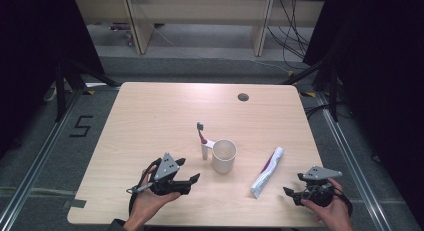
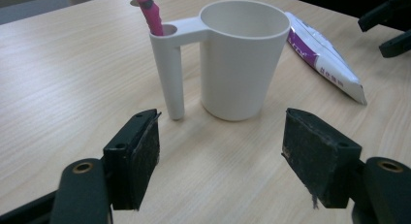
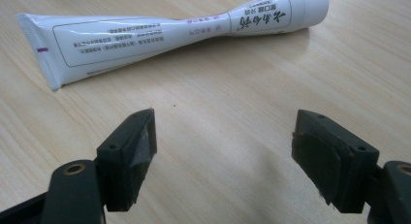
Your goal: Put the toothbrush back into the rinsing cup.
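Facing cup (image 2: 241,59) and toothpaste tube (image 3: 169,30), both grippers' fingers gape wide, empty.

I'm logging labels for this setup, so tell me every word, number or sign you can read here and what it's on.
"5": black mark on the grey floor, left of the table.
Toothpaste tube: large Chinese characters near the cap and blocks of fine print, upside down in the right gripper view, too small and blurred to read.
Purple band on the tube, left gripper view: white lettering, too blurred to read.
Cup and toothbrush: no text.
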A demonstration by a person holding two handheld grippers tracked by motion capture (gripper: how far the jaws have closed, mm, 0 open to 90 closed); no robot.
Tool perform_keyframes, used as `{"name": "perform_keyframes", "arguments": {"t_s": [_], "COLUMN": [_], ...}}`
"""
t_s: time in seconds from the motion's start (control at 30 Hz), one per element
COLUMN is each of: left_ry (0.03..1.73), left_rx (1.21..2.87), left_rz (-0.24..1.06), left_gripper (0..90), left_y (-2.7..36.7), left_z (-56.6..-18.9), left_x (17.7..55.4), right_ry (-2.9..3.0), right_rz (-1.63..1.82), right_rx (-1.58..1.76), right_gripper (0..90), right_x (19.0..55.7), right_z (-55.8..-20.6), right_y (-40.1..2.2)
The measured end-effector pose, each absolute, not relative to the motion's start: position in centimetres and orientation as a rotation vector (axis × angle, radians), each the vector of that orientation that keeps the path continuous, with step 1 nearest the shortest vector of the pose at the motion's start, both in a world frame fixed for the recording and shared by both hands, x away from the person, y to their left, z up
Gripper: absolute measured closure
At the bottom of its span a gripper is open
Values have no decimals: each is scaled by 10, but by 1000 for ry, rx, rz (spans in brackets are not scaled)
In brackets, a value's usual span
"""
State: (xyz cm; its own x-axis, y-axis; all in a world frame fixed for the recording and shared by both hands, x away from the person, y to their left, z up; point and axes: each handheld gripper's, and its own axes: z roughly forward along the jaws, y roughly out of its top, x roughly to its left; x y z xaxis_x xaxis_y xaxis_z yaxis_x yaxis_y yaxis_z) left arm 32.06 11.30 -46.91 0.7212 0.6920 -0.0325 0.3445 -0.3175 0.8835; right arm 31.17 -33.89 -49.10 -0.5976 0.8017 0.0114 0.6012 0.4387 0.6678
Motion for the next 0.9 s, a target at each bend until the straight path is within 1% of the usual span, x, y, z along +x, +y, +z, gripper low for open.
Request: {"name": "perform_keyframes", "arguments": {"t_s": [0.5, 0.57, 0.7, 0.77, 0.83, 0.9], "left_ry": [816, 825, 830, 833, 829, 825], "left_rx": [1953, 1953, 1973, 1978, 1987, 2003], "left_rz": [432, 428, 417, 414, 406, 407], "left_gripper": [278, 274, 269, 268, 267, 265], "left_y": [128, 130, 132, 132, 132, 132], "left_z": [-481, -482, -486, -488, -489, -489], "left_x": [307, 305, 302, 300, 300, 300], "right_ry": [2372, 2365, 2361, 2348, 2345, 2337], "right_rz": [933, 936, 940, 957, 959, 956], "right_rx": [1141, 1172, 1140, 1210, 1124, 1144], "right_gripper": [252, 252, 267, 273, 274, 286], "right_x": [316, 316, 318, 316, 322, 323], "right_z": [-491, -491, -489, -487, -488, -487], "right_y": [-343, -343, -344, -342, -347, -348]}}
